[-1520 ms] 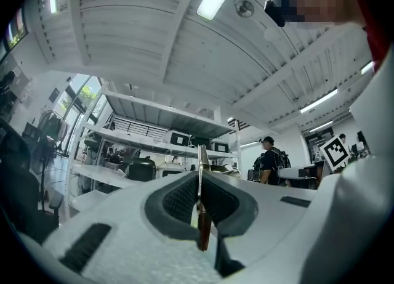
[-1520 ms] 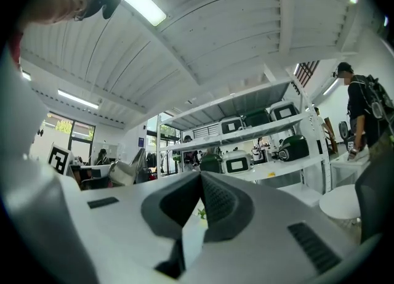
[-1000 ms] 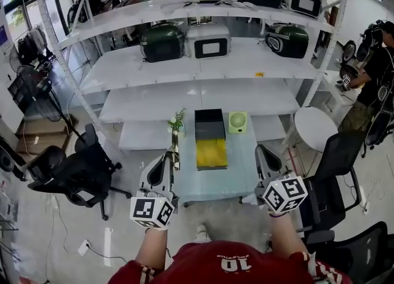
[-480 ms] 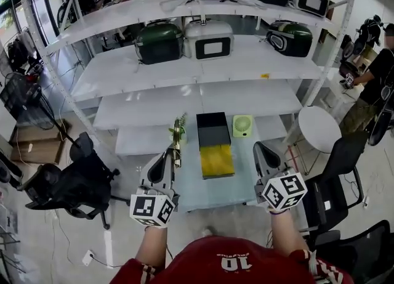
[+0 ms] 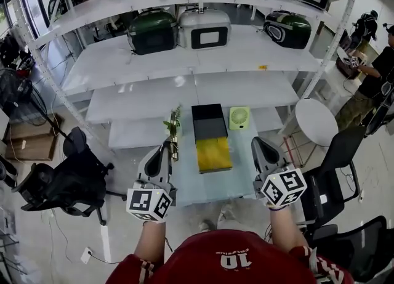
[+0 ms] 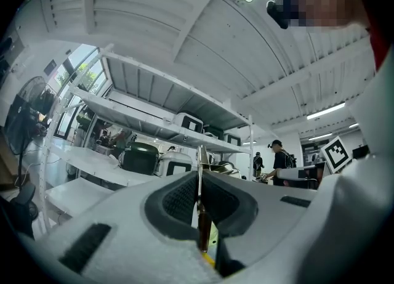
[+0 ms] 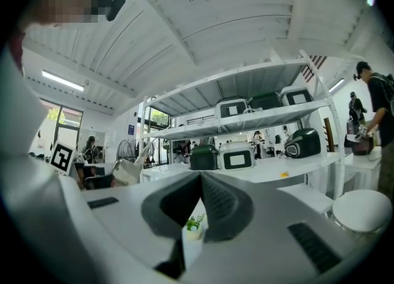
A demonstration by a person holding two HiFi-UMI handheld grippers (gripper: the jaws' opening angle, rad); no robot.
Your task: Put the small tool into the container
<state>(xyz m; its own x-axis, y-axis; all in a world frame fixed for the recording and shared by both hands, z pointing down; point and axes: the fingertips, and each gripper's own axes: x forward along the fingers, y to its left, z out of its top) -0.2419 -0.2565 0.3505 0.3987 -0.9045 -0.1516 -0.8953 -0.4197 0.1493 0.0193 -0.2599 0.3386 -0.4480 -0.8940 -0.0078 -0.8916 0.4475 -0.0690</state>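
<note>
My left gripper (image 5: 165,148) (image 6: 199,175) is shut on the small tool (image 6: 201,215), a thin metal blade on a brown handle that stands upright between its pads. In the head view the tool (image 5: 175,147) sticks out just past the jaw tips, above the near left part of the pale table (image 5: 237,181). The container (image 5: 208,119) is a black box with a yellow part (image 5: 213,153) in front, in the table's middle, right of and beyond the left gripper. My right gripper (image 5: 258,143) (image 7: 200,176) hovers at the table's right side, shut with nothing in it.
A small potted plant (image 5: 172,124) (image 7: 194,222) and a green fan (image 5: 239,118) flank the container. White shelving (image 5: 184,61) with several cases stands behind. Black office chairs (image 5: 74,175) (image 5: 335,181) and a round white table (image 5: 315,122) sit at the sides; a person (image 5: 375,73) stands far right.
Both grippers have come forward with the person towards the table and shelves. The tool stays clamped in the left jaws; the right jaws stay together.
</note>
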